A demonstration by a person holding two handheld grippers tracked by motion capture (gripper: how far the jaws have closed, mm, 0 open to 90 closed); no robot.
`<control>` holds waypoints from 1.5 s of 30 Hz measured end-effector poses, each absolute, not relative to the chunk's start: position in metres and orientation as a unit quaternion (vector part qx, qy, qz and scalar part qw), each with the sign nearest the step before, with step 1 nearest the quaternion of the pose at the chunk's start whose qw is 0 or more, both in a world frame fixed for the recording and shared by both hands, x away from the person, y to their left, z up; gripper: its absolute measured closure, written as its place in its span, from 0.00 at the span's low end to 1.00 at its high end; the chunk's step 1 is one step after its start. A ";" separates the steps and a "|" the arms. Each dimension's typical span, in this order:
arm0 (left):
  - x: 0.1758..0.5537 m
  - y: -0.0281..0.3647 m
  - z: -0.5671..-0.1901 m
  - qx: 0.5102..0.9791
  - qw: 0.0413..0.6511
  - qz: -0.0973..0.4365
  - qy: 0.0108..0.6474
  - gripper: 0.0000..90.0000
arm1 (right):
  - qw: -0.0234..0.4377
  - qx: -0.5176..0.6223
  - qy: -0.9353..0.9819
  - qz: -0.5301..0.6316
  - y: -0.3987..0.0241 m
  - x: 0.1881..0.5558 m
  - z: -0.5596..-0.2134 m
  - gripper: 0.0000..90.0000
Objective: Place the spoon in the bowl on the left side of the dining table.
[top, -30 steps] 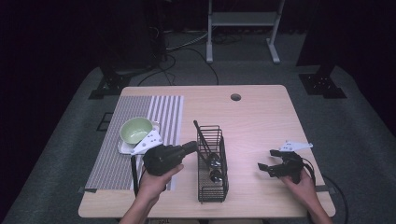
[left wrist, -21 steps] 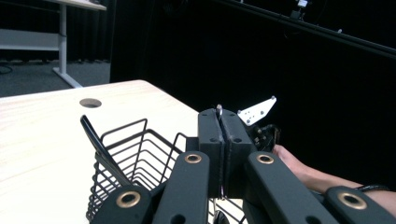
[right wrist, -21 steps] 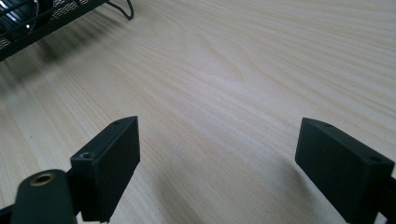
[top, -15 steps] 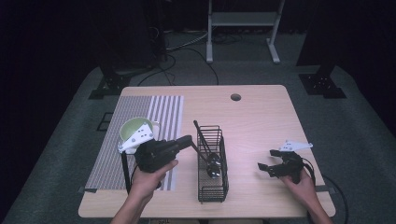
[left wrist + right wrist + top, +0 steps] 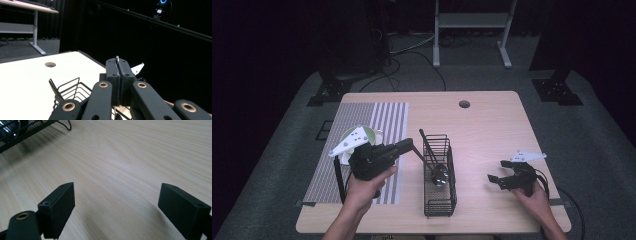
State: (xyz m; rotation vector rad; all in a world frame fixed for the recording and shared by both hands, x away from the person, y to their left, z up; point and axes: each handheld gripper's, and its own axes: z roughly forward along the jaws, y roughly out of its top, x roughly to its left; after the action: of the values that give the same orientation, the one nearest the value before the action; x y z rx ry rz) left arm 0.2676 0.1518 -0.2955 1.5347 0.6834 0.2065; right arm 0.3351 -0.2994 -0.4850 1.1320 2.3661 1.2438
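– Over the basket (image 5: pixel 439 200), near the middle of the counter (image 5: pixel 492 130), the left gripper (image 5: pixel 411 146) is clamped shut on a thin metal utensil (image 5: pixel 422 156). The utensil slants down from the jaws into the basket, beside a black handle (image 5: pixel 426 142) that leans there.

– And the right gripper (image 5: pixel 496 171)?

– It sits low on the bare counter, well apart from the basket. Its jaws are spread wide, with nothing between them.

– What could go wrong?

– As I read it, the grip is the weak spot. The left gripper view shows only a sliver of metal (image 5: pixel 117 58) poking past the closed pads. That puts the hold close to the utensil's end, so a tilt or a jolt could make it pivot or slip out. The lower end could also catch on the wire, or on the black handle, and tip the light basket, since the other gripper isn't steadying it.

– Do the views differ much?

– Yes. The left gripper view proves the pinch and how little metal is held. The high view shows the slant into the basket, plus a striped mat (image 5: pixel 382 120) and a green bowl (image 5: pixel 364 134) behind the left hand. The right gripper view (image 5: pixel 117 202) confirms that the open jaws have only wood grain between them, with the basket's foot (image 5: pixel 63 125) far off.
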 end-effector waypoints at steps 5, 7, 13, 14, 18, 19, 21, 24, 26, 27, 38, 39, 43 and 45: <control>0.268 0.158 -0.289 0.673 0.667 0.093 0.308 0.99 | 0.120 0.387 0.810 0.425 -0.299 0.335 -0.485 0.14; 0.268 0.161 -0.287 0.671 0.667 0.094 0.310 0.99 | 0.120 0.388 0.809 0.425 -0.299 0.335 -0.485 0.14; 0.268 0.170 -0.281 0.664 0.670 0.101 0.317 0.99 | 0.120 0.388 0.809 0.425 -0.299 0.335 -0.485 0.14; 0.269 0.173 -0.280 0.662 0.670 0.102 0.320 0.99 | 0.119 0.389 0.809 0.425 -0.299 0.335 -0.485 0.14; 0.270 0.177 -0.280 0.660 0.670 0.105 0.324 0.99 | 0.120 0.389 0.809 0.424 -0.299 0.335 -0.485 0.14; 0.270 0.179 -0.280 0.659 0.670 0.107 0.325 0.99 | 0.120 0.389 0.809 0.424 -0.299 0.335 -0.485 0.14; 0.271 0.183 -0.281 0.659 0.668 0.109 0.330 0.99 | 0.120 0.389 0.809 0.424 -0.300 0.335 -0.485 0.14; 0.272 0.186 -0.281 0.656 0.667 0.110 0.335 0.99 | 0.120 0.390 0.809 0.424 -0.300 0.335 -0.485 0.14; 0.272 0.188 -0.281 0.655 0.667 0.112 0.337 0.99 | 0.120 0.389 0.809 0.424 -0.300 0.335 -0.485 0.14; 0.273 0.191 -0.282 0.654 0.666 0.114 0.341 0.99 | 0.120 0.389 0.809 0.424 -0.300 0.335 -0.485 0.14; 0.275 0.208 -0.286 0.645 0.661 0.124 0.361 0.99 | 0.121 0.390 0.809 0.423 -0.299 0.335 -0.485 0.14; 0.276 0.210 -0.288 0.645 0.661 0.125 0.364 0.99 | 0.121 0.389 0.809 0.423 -0.299 0.335 -0.485 0.14; 0.278 0.215 -0.292 0.641 0.658 0.127 0.374 0.99 | 0.122 0.390 0.809 0.423 -0.299 0.336 -0.485 0.14; 0.280 0.217 -0.293 0.640 0.657 0.129 0.377 0.99 | 0.122 0.391 0.809 0.423 -0.299 0.336 -0.485 0.14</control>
State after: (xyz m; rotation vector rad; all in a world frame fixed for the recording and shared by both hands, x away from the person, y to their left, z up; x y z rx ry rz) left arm 0.2797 0.2169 -0.2934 1.4496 0.8533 0.2912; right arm 0.3355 -0.2994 -0.4851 1.1401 2.3611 1.2337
